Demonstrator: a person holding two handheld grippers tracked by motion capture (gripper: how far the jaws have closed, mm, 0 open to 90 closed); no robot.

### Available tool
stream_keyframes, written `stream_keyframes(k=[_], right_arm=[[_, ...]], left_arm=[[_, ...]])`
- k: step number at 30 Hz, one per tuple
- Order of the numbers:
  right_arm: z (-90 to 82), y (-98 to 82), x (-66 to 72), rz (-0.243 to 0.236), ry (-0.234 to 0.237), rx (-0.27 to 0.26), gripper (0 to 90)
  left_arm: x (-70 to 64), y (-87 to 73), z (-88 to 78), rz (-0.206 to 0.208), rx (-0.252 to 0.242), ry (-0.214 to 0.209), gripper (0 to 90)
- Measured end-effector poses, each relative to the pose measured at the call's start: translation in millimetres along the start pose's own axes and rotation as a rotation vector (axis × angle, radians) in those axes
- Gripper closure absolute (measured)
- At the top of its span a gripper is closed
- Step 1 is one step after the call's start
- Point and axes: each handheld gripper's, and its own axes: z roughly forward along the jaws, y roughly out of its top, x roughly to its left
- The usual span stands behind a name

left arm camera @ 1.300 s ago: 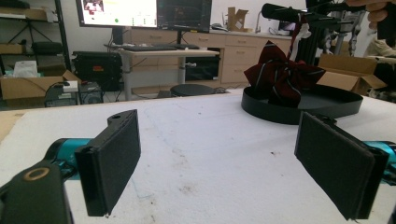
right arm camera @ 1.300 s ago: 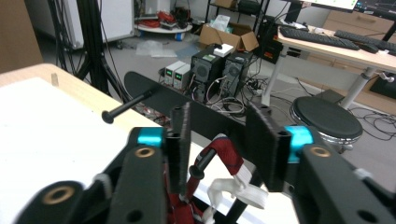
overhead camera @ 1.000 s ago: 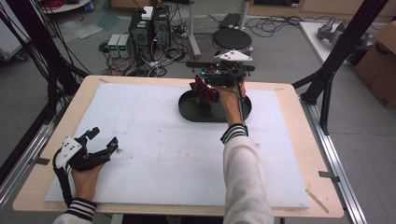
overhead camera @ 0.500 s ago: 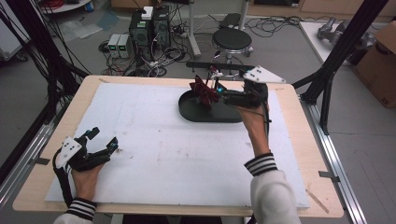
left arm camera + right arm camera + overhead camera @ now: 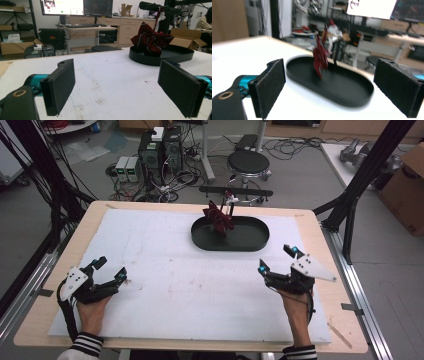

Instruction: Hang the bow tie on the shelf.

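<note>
Dark red cloth sits in the black tray, your 2 grippers spread and empty near you, so the placing looks done.

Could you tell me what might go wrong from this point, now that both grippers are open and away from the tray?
The dark red bow stands up over the left end of the black tray, not lying flat, so it might topple onto the white mat. A reach by the right gripper could nudge the tray, which looks unsecured.
</note>
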Motion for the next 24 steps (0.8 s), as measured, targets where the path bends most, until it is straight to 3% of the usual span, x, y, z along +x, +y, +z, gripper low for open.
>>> stream_keyframes(k=[3,5,10,13,15,24], right_arm=[[-5.5,-27.0,1.8,0.038,-0.008,-0.01,9.3],[-7.3,-41.6,6.5,0.039,-0.02,-0.024,9.3],[-7.8,-61.2,15.3,0.043,-0.013,-0.056,9.4],[-4.5,-66.4,16.6,0.049,-0.013,-0.048,9.4],[-3.4,-70.7,18.7,0.069,-0.018,-0.071,9.4],[3.7,-79.7,23.2,0.03,-0.024,-0.035,9.4]], left_arm=[[0.0,0.0,-0.3,0.002,0.0,0.0,14.9],[0.0,0.0,-0.4,0.002,0.001,0.0,14.9],[-1.1,-0.3,-0.8,0.011,-0.006,-0.001,14.9],[-1.3,-0.5,-1.9,0.018,-0.015,-0.002,14.9],[-1.4,-0.6,-2.0,0.018,-0.017,-0.003,14.9],[-1.5,-0.4,-1.9,0.019,-0.011,0.002,14.9]])
